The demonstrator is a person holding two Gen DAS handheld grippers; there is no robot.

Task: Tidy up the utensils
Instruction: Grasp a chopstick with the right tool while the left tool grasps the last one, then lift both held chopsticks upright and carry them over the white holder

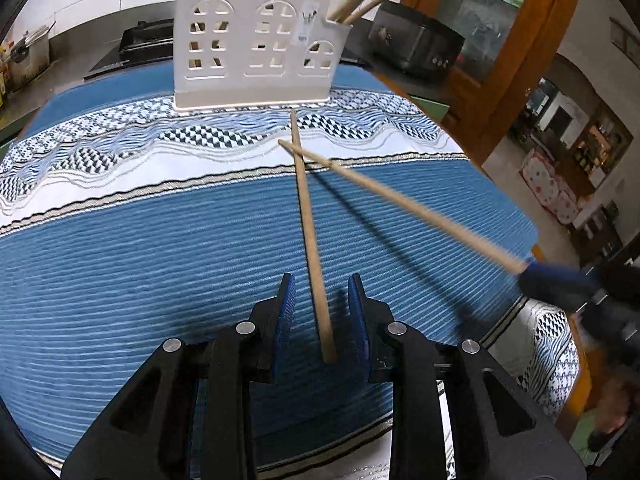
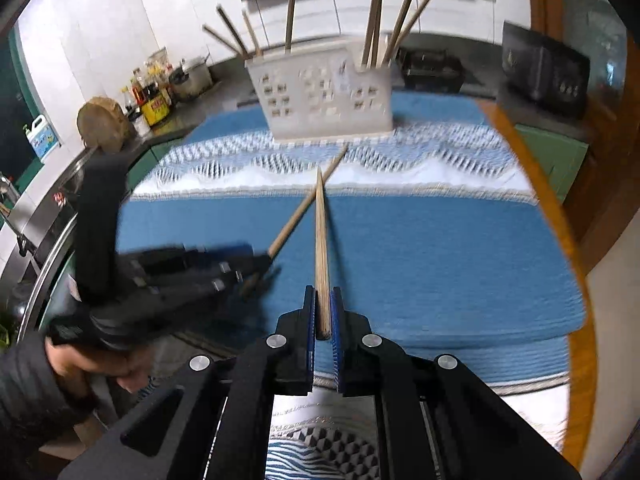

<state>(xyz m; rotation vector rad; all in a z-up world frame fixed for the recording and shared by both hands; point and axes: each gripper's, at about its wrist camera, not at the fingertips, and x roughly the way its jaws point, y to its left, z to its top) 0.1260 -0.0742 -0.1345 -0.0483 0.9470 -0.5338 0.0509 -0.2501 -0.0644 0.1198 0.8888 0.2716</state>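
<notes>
A white utensil holder (image 1: 256, 44) with window cut-outs stands at the far side of the blue mat (image 1: 160, 260) and holds several wooden chopsticks; it also shows in the right wrist view (image 2: 324, 92). My left gripper (image 1: 322, 296) is open, its jaws either side of a chopstick (image 1: 308, 220) lying on the mat. My right gripper (image 2: 323, 312) is shut on a second chopstick (image 2: 321, 248), held above the mat and crossing over the lying one (image 2: 298, 216). The held chopstick (image 1: 400, 200) and right gripper (image 1: 560, 284) show at the right of the left wrist view.
A black appliance (image 1: 416, 46) stands right of the holder and a black stove (image 1: 144, 40) behind it. Bottles and a pot (image 2: 160, 88) line the counter at left. A wooden door frame (image 1: 508, 40) rises at the right.
</notes>
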